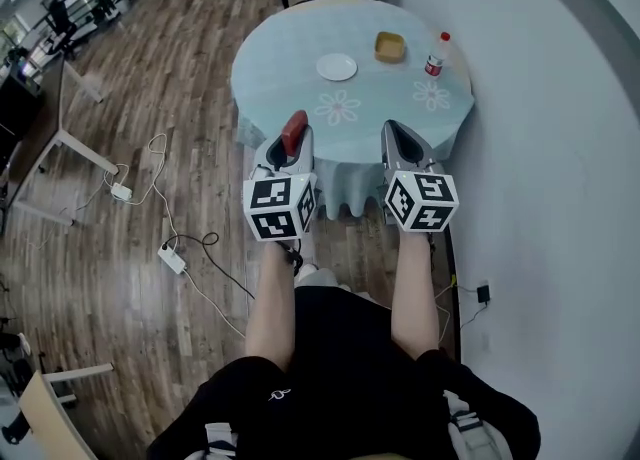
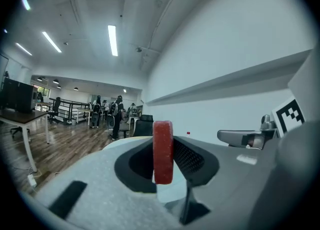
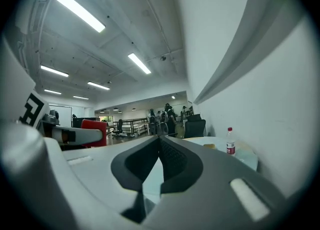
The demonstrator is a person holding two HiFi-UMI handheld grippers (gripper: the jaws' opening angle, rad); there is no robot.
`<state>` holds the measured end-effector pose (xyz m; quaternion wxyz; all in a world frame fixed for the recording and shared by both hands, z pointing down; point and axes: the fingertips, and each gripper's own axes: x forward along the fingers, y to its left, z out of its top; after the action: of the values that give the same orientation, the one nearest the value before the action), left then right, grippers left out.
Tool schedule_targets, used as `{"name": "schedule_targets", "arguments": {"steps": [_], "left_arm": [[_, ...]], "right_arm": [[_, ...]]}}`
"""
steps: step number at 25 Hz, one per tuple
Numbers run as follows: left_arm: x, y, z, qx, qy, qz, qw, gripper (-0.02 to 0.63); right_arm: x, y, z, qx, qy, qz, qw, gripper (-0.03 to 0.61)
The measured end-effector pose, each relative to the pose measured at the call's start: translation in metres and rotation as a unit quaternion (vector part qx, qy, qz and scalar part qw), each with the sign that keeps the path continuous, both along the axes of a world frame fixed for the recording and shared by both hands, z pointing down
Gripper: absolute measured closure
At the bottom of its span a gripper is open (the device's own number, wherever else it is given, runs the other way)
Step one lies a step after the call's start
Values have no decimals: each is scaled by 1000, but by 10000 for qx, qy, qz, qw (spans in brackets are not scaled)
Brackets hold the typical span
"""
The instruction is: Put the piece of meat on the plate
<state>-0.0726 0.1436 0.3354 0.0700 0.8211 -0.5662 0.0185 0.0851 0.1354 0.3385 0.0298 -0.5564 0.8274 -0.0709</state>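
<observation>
A red slab of meat point(image 1: 294, 132) stands on edge between the jaws of my left gripper point(image 1: 291, 142), which is shut on it; the left gripper view shows the meat point(image 2: 163, 151) clamped upright between the pads. My right gripper point(image 1: 397, 136) is shut with nothing in it, its jaw tips meeting in the right gripper view point(image 3: 159, 139). Both grippers are held level, in front of the near edge of the round table point(image 1: 280, 98). The white plate point(image 1: 337, 67) lies empty near the table's middle, well beyond both grippers.
On the table's far right stand a small yellow-brown bowl point(image 1: 390, 46) and a red-capped bottle point(image 1: 435, 54). A white wall runs along the right. Cables and a power strip point(image 1: 172, 259) lie on the wooden floor at left. People stand far off in the room.
</observation>
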Motion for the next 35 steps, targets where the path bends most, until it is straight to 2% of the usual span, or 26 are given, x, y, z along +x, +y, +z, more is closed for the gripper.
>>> {"name": "schedule_targets", "arguments": {"steps": [7,11,16,20,22,25,30,33,35], "left_arm": [[-7,-18,3,-15,1,-32,10000,520],[-1,-52,12,-32,113,59,9999,520],[20,-127,25,-129,222,241,9994,520],[42,-185,33,-236,329,524,9978,520],[42,-220,38,-341,473,631,9963,520],[30,-278,43,-422,262,596,9970,520],[6,-361,49,-600,340,533,9962,520],[-1,-396,64,-813,455,445,9947,520],[-3,-414,82,-1075,517,461,9918,520]], "right_arm": [[-6,-19,-5,77,-68,-83,9999,569],[-3,-45,5,48,131,-54,9999,569],[35,-107,17,-97,157,317,9993,569],[56,-161,28,-210,-32,578,9981,570],[52,-196,40,-325,-89,572,9978,569],[35,-253,52,-468,-155,494,9976,570],[13,-341,41,-476,-209,432,9977,569],[0,-372,45,-553,20,259,9981,569],[-4,-391,61,-808,150,235,9963,570]]}}
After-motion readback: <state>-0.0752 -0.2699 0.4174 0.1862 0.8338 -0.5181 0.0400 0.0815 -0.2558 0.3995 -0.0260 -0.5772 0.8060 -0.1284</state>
